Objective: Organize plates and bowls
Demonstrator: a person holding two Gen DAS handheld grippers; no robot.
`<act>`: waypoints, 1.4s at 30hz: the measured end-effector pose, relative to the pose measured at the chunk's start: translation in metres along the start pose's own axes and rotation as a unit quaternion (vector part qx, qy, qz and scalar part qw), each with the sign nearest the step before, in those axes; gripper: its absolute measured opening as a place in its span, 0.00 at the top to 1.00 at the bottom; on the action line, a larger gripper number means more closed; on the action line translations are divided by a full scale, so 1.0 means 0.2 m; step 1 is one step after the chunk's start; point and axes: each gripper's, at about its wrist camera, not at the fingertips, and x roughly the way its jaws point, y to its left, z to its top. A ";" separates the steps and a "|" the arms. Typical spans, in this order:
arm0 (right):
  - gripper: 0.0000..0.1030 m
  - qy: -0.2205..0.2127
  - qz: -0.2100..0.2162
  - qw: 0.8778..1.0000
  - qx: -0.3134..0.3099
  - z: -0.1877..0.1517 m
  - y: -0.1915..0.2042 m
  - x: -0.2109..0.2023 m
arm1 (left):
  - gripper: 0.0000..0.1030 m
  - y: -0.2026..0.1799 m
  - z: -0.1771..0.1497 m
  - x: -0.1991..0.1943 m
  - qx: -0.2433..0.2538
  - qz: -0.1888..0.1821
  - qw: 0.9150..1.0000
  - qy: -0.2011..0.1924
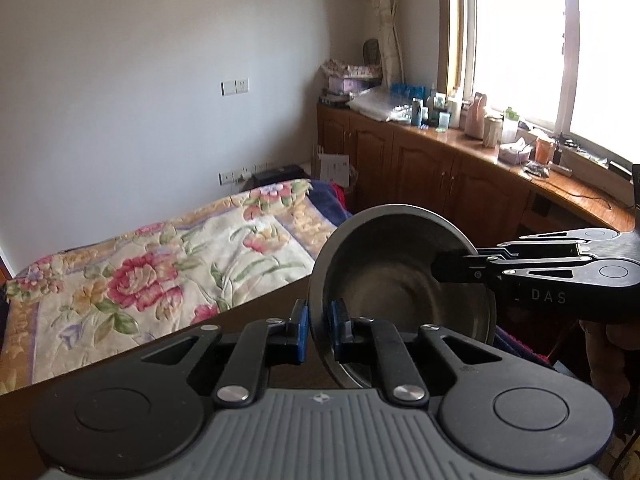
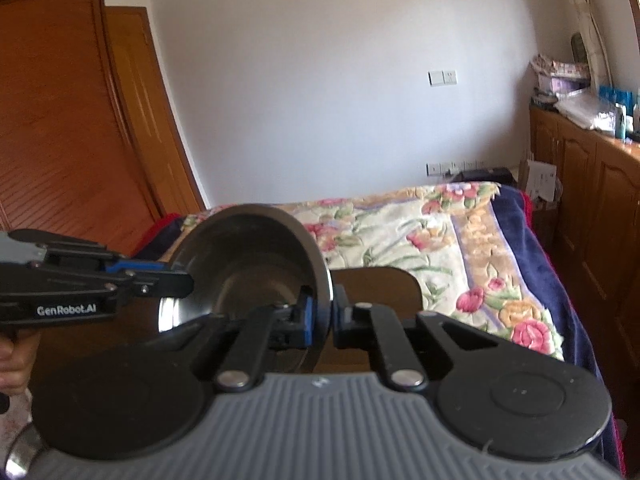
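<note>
Steel is the material of the bowl (image 1: pixel 400 280), a grey metal bowl that both grippers hold up between them, tilted so that its inside faces the cameras. It hangs above the dark brown table (image 1: pixel 256 312), not touching it.

On the left of the bowl, in the left wrist view, the left gripper (image 1: pixel 318 320) is closed on the rim: one blue-padded finger is outside the wall and the other is inside, and both press on the metal. On the right of the bowl in the same view, the right gripper (image 1: pixel 444 270) comes in from the side and its black fingers clamp the opposite rim.

In the right wrist view, the left gripper (image 2: pixel 180 278) reaches the bowl (image 2: pixel 256 256) from the left, with a hand (image 2: pixel 14 364) under its handle. The right gripper (image 2: pixel 322 314) pinches the rim on the right side of the bowl, with pads tight on both faces of the wall.

Behind the bowl lies a bed with a flowered blanket (image 2: pixel 420 236). To the right of the bowl, further back, a wooden cabinet (image 1: pixel 420 160) carries many bottles under the window (image 1: pixel 520 40).
</note>
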 end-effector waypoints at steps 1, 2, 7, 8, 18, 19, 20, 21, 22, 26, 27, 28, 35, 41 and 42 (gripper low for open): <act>0.89 -0.004 0.000 1.000 -0.002 0.00 0.01 -0.02 | 0.71 -0.01 0.00 -0.03 0.003 0.002 1.000 -0.005; 0.89 -0.008 0.000 1.000 -0.006 0.01 0.02 -0.04 | 0.71 -0.01 0.00 -0.06 0.004 0.003 1.000 -0.008; 0.89 -0.021 0.005 1.000 -0.013 0.01 0.08 -0.13 | 0.71 -0.05 -0.02 -0.20 0.009 0.004 1.000 -0.021; 0.89 -0.022 0.006 1.000 -0.015 0.01 0.09 -0.15 | 0.71 -0.05 -0.02 -0.24 0.010 0.005 1.000 -0.025; 0.89 -0.045 0.014 0.998 -0.031 -0.01 0.20 -0.33 | 0.71 -0.14 -0.11 -0.55 0.015 0.009 0.998 -0.055; 0.89 -0.046 0.014 0.998 -0.033 -0.02 0.22 -0.35 | 0.71 -0.15 -0.12 -0.58 0.016 0.011 0.998 -0.055; 0.89 -0.048 0.014 0.998 -0.034 -0.02 0.23 -0.36 | 0.71 -0.16 -0.13 -0.59 0.017 0.013 0.998 -0.055; 0.89 -0.049 0.015 0.998 -0.036 -0.03 0.24 -0.37 | 0.71 -0.16 -0.14 -0.61 0.019 0.013 0.998 -0.054; 0.89 -0.050 0.016 0.998 -0.036 -0.04 0.25 -0.39 | 0.71 -0.17 -0.16 -0.63 0.019 0.012 0.998 -0.055; 0.89 -0.050 0.024 0.998 -0.035 -0.08 0.28 -0.43 | 0.71 -0.18 -0.21 -0.71 0.023 0.013 0.998 -0.057; 0.89 -0.049 0.025 0.998 -0.035 -0.09 0.28 -0.44 | 0.71 -0.19 -0.22 -0.73 0.024 0.014 0.998 -0.059; 0.89 -0.049 0.026 0.998 -0.037 -0.10 0.29 -0.45 | 0.71 -0.19 -0.24 -0.75 0.025 0.016 0.998 -0.060; 0.89 -0.044 0.038 0.997 -0.050 -0.16 0.37 -0.48 | 0.71 -0.19 -0.37 -0.86 0.017 0.030 0.998 -0.057; 0.89 -0.038 0.049 0.996 -0.057 -0.22 0.43 -0.50 | 0.71 -0.16 -0.47 -0.89 0.007 0.035 0.998 -0.047; 0.89 -0.036 0.051 0.996 -0.056 -0.23 0.44 -0.50 | 0.71 -0.16 -0.49 -0.90 0.004 0.036 0.998 -0.046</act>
